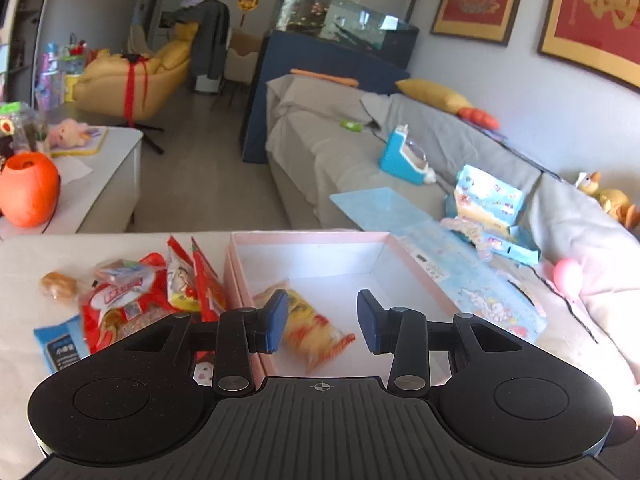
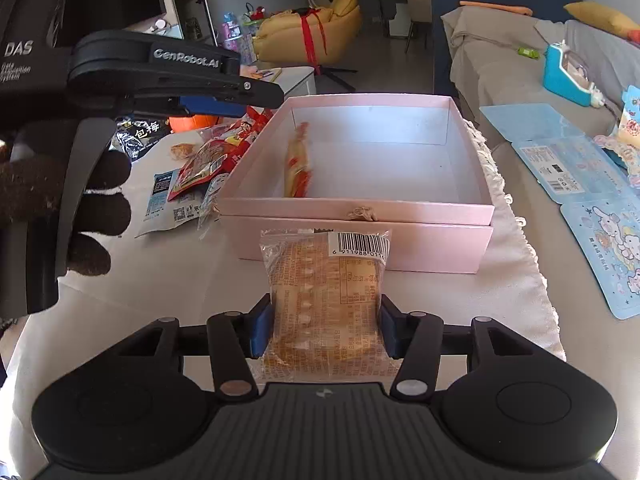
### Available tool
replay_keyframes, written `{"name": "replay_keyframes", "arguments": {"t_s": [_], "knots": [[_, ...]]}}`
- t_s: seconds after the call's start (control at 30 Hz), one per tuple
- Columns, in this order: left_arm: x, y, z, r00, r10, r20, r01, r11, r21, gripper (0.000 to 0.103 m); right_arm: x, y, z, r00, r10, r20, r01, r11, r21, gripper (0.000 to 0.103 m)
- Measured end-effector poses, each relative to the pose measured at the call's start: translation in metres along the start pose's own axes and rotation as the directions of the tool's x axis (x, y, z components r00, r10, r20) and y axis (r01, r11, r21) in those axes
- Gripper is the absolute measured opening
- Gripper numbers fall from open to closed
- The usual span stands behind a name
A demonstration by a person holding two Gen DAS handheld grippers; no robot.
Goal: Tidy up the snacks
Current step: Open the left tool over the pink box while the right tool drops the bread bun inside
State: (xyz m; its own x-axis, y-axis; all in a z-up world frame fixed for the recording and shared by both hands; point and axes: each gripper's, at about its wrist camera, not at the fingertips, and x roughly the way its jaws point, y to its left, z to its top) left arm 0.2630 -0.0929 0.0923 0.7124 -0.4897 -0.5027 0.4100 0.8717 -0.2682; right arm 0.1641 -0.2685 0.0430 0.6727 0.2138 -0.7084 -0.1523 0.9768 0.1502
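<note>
The pink box [image 2: 360, 236] looks like matt card with a smooth white inside. The cake packet [image 2: 324, 300] is clear, glossy plastic film.

Home living room: grey sofa [image 1: 360, 148], yellow armchair [image 1: 132, 76], fish tank [image 1: 344, 20].

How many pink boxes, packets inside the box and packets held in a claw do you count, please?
Pink box: 1
Yellow-red packet in the box: 1
Wrapped pastry in the right claw: 1
Total: 3
</note>
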Motion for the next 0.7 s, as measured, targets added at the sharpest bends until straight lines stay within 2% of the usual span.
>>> {"name": "replay_keyframes", "arguments": {"t_s": [0.13,0.27,0.37,0.47,0.5,0.57,0.63,0.7], "knots": [[-0.038,0.017,-0.013,1.000,0.006,0.020,-0.006,1.000,-0.002,0.042,-0.009,0.001,0.003,1.000,-0.024,0.013,0.024,1.000,0.014,0.052],[-0.065,0.035,-0.024,0.999,0.039,0.016,-0.038,0.999,-0.023,0.042,-0.035,0.012,0.018,0.996,-0.029,0.085,0.025,0.999,0.037,0.052],[-0.074,0.045,-0.031,0.999,0.050,0.005,-0.050,0.997,-0.052,0.042,-0.055,0.019,0.043,0.980,-0.050,0.195,0.044,0.998,0.037,0.052],[-0.079,0.047,-0.037,0.999,0.047,-0.003,-0.048,0.996,-0.074,0.042,-0.059,0.022,0.080,0.948,-0.136,0.288,0.123,0.990,0.064,0.053],[-0.081,0.046,-0.039,0.999,0.048,-0.006,-0.049,0.996,-0.071,0.042,-0.056,0.019,0.090,0.939,-0.159,0.305,0.140,0.987,0.084,0.055],[-0.085,0.044,-0.041,0.999,0.050,-0.006,-0.051,0.997,-0.064,0.042,-0.040,0.011,0.110,0.936,-0.180,0.302,0.156,0.982,0.102,0.089],[-0.089,0.044,-0.047,0.999,0.053,-0.009,-0.053,0.997,-0.053,0.042,-0.021,0.006,0.117,0.943,-0.215,0.254,0.192,0.975,0.109,0.088],[-0.090,0.046,-0.050,0.997,0.073,-0.007,-0.073,0.997,-0.031,0.042,-0.008,0.008,0.109,0.958,-0.196,0.209,0.178,0.979,0.103,0.088]]}}
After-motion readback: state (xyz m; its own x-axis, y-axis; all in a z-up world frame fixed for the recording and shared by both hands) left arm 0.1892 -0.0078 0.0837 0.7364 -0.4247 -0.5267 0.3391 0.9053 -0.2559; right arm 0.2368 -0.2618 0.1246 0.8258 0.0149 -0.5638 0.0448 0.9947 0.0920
